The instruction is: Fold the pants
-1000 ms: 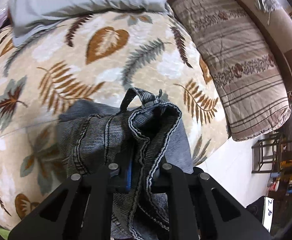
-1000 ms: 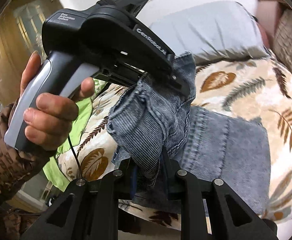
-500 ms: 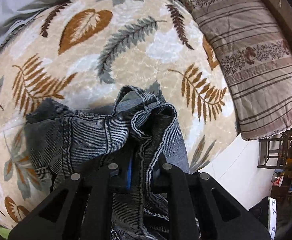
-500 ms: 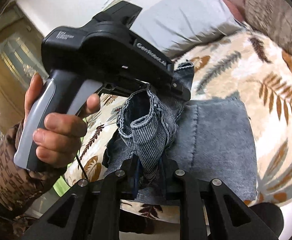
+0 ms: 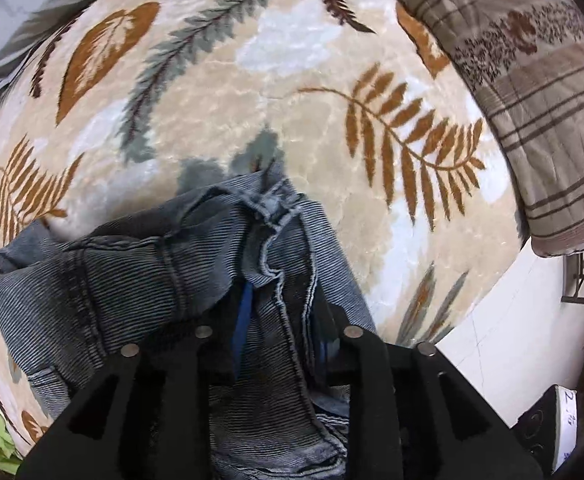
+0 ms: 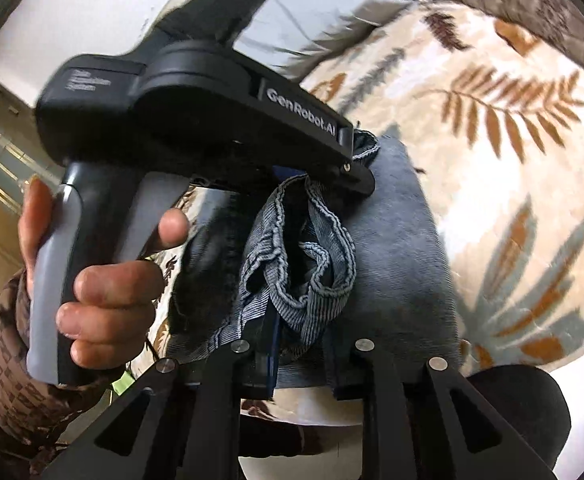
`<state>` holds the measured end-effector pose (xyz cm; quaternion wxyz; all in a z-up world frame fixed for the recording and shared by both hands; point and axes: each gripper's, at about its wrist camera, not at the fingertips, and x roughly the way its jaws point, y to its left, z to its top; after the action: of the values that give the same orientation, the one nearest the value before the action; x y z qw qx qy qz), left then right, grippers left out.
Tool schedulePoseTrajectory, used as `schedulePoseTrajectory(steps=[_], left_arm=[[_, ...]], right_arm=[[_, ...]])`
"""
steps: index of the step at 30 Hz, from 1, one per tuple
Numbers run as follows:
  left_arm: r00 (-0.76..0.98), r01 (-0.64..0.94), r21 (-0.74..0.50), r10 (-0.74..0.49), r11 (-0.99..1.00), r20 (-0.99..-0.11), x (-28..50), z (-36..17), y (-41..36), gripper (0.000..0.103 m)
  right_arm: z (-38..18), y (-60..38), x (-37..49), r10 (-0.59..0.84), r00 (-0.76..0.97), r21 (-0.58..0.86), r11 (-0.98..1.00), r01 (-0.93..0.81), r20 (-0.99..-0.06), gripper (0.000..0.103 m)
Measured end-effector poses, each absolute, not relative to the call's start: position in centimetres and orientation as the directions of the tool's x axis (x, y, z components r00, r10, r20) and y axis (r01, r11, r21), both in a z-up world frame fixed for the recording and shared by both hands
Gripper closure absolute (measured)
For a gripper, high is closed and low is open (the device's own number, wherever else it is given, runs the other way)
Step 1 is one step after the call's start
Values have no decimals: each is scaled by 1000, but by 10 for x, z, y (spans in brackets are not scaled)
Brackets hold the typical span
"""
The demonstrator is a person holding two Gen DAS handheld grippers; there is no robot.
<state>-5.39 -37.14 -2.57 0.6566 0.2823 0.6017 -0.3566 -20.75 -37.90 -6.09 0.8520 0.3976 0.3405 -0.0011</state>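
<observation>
The pants (image 5: 140,280), of grey-blue ribbed denim, are seen lying on the bed (image 5: 292,112), on its leaf-patterned beige cover, near the bed edge that borders the white floor (image 5: 503,320). In the left wrist view the left gripper (image 5: 280,320) is pointed down onto the bunched hem of the pants; its jaws are opening, a fold of the fabric is still between them, and a gap is visible beside the blue pad (image 5: 244,320), so the cloth does not appear to be pinched. In the right wrist view the right gripper (image 6: 299,344) is also opening, with a rumpled, seamed fold of the pants (image 6: 307,264) between its fingers; whether the pads still press on it cannot be told with certainty, though space is seen on both sides of the fold. The left gripper's black body (image 6: 196,112) is seen there just above the pants, held by the person's left hand (image 6: 104,272), with a brown patterned sleeve (image 6: 4,364) at the wrist. A flat, already folded part of the pants (image 6: 403,248) is spread under the raised fold. A striped brown quilt (image 5: 539,92) is lying along the far side of the bed, and a grey pillow (image 6: 323,4) is at its head.
</observation>
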Motion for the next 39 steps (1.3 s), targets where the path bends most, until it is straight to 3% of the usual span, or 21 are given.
schedulePoseTrajectory(steps=[5,10,17,20,22,24,32,33,35,36,39], left_arm=[[20,819,-63,-137,571,-990,-62,-24,-378,56],[-47,808,-147,-187,571,-981,-63,-7,-371,54],[-56,796,-241,-329,555,-943,-47,51,-338,52],[-16,777,-256,-388,576,-921,-26,76,-310,39],[26,754,-253,-412,607,-911,-8,79,-287,33],[48,722,-261,-422,641,-905,6,77,-263,32],[-84,517,-449,-479,729,-874,42,11,-184,32],[-101,502,-464,-483,730,-870,43,4,-180,32],[-129,478,-485,-487,733,-864,42,-11,-178,32],[-125,480,-478,-482,735,-867,41,-15,-180,31],[-117,483,-468,-475,740,-872,38,-17,-184,30]], right_arm=[[-65,-382,-213,278,766,693,663,283,-580,75],[-64,-387,-223,264,766,694,651,307,-586,62],[-46,-403,-232,211,791,690,645,329,-574,51],[-36,-414,-225,198,811,707,627,327,-550,46],[-30,-421,-217,198,821,717,620,318,-535,37],[-28,-429,-202,204,816,712,628,315,-540,32],[-57,-442,-136,276,767,706,641,302,-579,32],[-60,-441,-132,289,759,706,642,299,-584,35],[-61,-435,-129,356,765,745,626,231,-537,52],[-60,-428,-125,386,750,740,642,199,-536,70],[-59,-411,-117,325,700,617,758,209,-636,86]])
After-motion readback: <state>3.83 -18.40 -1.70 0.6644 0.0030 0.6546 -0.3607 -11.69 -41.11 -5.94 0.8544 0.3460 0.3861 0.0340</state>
